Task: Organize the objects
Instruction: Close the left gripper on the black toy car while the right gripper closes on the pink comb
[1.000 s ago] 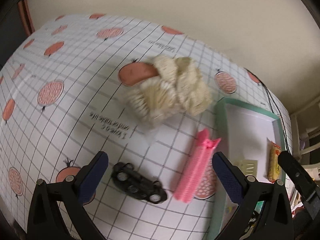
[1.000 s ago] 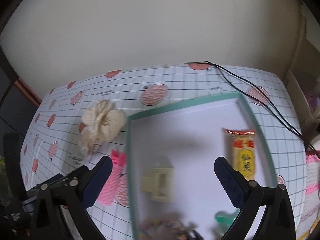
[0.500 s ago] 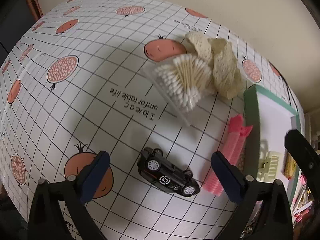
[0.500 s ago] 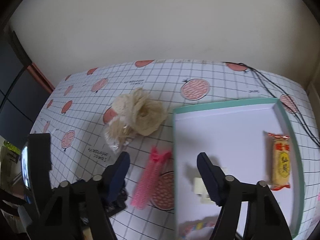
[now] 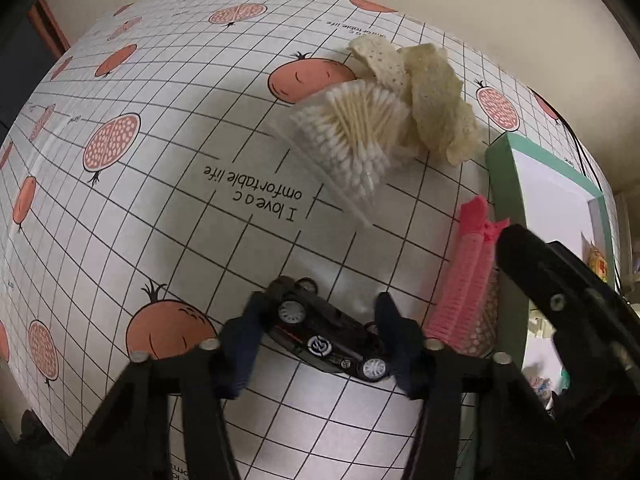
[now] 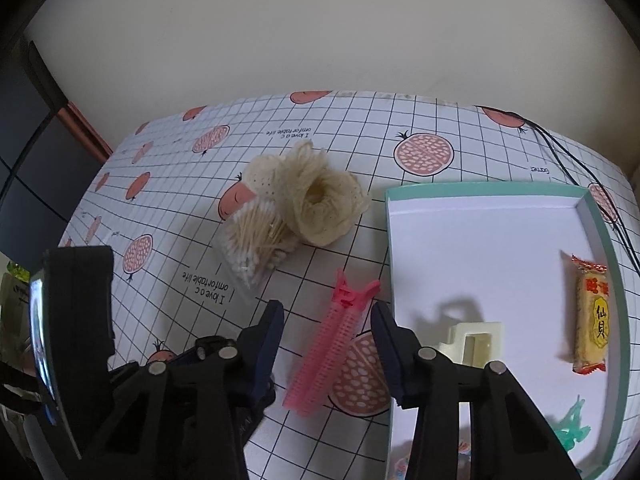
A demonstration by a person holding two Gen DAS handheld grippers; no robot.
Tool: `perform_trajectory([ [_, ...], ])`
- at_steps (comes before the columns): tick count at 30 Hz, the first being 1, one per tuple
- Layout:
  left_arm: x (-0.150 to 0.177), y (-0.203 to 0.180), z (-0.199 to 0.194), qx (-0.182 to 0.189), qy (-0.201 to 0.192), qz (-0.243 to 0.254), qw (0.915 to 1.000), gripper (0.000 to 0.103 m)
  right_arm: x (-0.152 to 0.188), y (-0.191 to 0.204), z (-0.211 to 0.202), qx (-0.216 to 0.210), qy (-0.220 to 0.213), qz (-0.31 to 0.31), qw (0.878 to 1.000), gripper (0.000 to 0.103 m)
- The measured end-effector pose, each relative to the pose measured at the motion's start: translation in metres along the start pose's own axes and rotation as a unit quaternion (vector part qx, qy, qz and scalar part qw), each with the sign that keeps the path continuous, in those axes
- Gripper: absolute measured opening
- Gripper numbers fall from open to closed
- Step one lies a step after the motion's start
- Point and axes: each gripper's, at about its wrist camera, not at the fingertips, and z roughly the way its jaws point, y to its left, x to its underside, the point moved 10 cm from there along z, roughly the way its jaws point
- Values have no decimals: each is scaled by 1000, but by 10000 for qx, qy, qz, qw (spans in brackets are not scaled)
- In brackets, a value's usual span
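A black toy car (image 5: 324, 332) lies on its side on the gridded tablecloth. My left gripper (image 5: 320, 312) straddles it with the jaws closing; the blurred pads are almost at the car's two ends. A pink hair roller (image 6: 328, 356) lies just left of the green-rimmed tray (image 6: 480, 190). My right gripper (image 6: 326, 310) is over the roller's near half, also closing, with a gap on both sides. The same roller (image 5: 464, 280) shows in the left wrist view beside the right gripper's black body (image 5: 560, 300).
A bag of cotton swabs (image 5: 348, 136) and a cream mesh scrunchie (image 5: 432, 108) lie farther back. The tray holds a cream hair clip (image 6: 472, 344), a yellow cracker packet (image 6: 592, 320) and a green clip (image 6: 572, 428). A black cable (image 6: 560, 156) runs behind the tray.
Both grippers' jaws have narrowed from wide open. The right gripper moved left from over the tray to over the pink roller. The left gripper tilted down and now flanks the car.
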Motion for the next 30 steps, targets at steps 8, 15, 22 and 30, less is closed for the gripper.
perform_trajectory([
  [8, -4, 6, -5, -77, -156, 95, 9998, 39, 4, -1, 6, -6, 124, 41, 9999, 42],
  [15, -10, 24, -10, -189, -266, -68, 9994, 39, 9, -1, 11, -19, 250, 39, 9997, 37],
  [22, -16, 40, -18, -179, -345, -255, 9989, 39, 19, 8, 20, 64, 449, -155, 9989, 33],
  [30, -24, 42, -24, -100, -405, -330, 9986, 39, 25, 8, 27, 290, 561, -296, 9976, 30],
])
